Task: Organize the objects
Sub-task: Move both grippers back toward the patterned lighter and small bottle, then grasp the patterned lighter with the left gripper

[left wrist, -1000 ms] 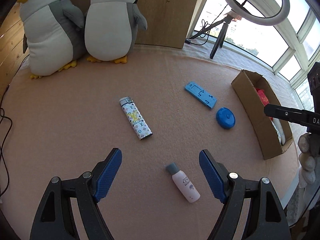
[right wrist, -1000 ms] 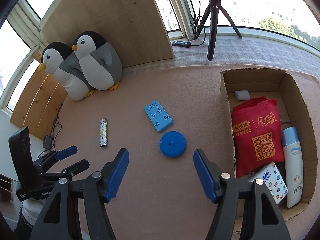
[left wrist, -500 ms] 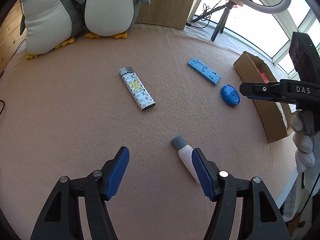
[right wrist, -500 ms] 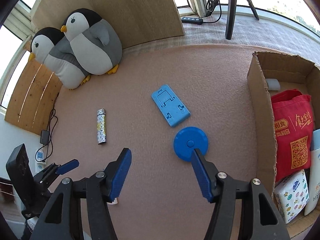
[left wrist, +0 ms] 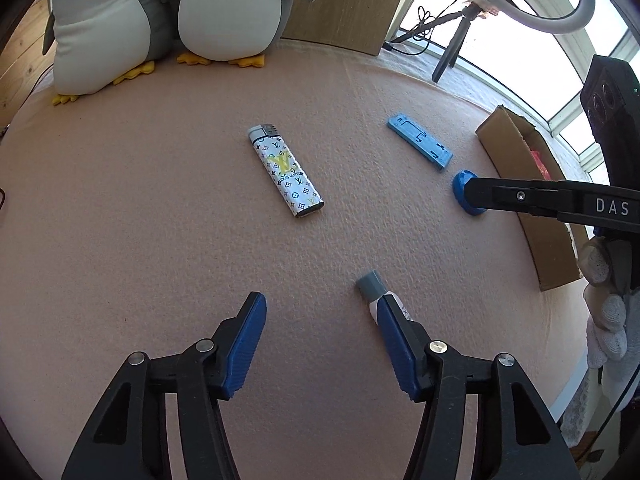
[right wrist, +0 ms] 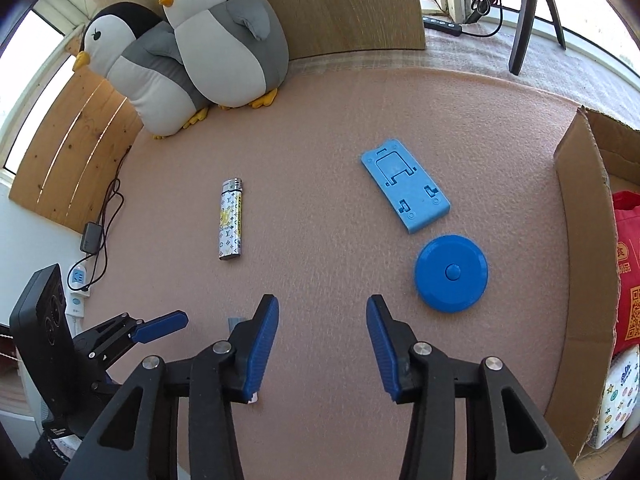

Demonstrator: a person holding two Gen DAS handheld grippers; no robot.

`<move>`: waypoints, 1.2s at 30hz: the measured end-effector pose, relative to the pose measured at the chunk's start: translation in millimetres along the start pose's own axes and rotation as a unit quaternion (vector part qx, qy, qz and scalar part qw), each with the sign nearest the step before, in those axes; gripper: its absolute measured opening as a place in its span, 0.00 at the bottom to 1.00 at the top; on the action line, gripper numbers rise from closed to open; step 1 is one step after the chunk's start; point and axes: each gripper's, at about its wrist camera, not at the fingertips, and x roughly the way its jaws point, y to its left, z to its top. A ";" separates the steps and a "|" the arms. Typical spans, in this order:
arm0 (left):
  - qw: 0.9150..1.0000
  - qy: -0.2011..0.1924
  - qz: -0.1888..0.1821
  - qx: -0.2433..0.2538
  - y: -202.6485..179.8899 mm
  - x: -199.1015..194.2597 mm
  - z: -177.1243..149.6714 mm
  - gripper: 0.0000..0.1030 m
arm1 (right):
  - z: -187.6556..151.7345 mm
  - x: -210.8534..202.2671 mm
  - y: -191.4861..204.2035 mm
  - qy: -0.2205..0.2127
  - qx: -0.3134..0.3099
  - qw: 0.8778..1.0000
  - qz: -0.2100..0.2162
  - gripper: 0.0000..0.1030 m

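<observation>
While the cardboard box point(right wrist: 580, 216) stands open-topped at the mat's right edge, evidently as the collecting place since a red pouch point(right wrist: 628, 240) and other packets already lie in it, four loose items wait on the pink mat point(left wrist: 160, 220) to its left. Largest of these, the light-blue phone stand point(right wrist: 404, 188) lies flat near the box wall, its long axis slanting up-left to down-right in the right wrist view. Next, the patterned lighter point(left wrist: 285, 170) lies well apart from the box, its metal head pointing toward the two plush penguins point(right wrist: 224, 40). Closer to the box, the round blue disc point(right wrist: 451, 274) rests just below the stand. Smallest, the little white bottle point(left wrist: 378, 294) lies farthest from the box, its grey cap pointing up-left toward the lighter. Over it, the left gripper point(left wrist: 322, 344) has just been closing, jaws apart, one pad covering the bottle's body without a visible squeeze. Beside the disc, the right gripper point(right wrist: 322, 344) has likewise been closing on nothing, released and empty.
</observation>
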 end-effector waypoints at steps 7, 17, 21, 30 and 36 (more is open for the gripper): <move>0.999 -0.022 0.027 -0.011 13.6 2.4 52.4 0.60 | 12.0 -1.1 -1.9 -0.007 0.012 1.000 -0.002 0.41; 0.999 0.006 0.047 -0.023 24.0 35.2 88.3 0.53 | 17.0 -12.0 -11.0 -0.022 0.029 0.999 -0.012 0.41; 0.998 0.013 0.043 -0.032 27.2 43.2 90.7 0.51 | 18.1 -13.0 -21.2 -0.022 0.038 0.999 -0.017 0.41; 0.998 0.022 0.056 -0.019 20.9 56.3 96.8 0.44 | 16.9 -7.6 -13.0 -0.011 0.032 0.999 -0.004 0.41; 0.997 0.026 0.076 -0.001 18.1 59.0 99.6 0.34 | 12.9 -4.5 -1.1 -0.007 0.020 1.000 -0.006 0.41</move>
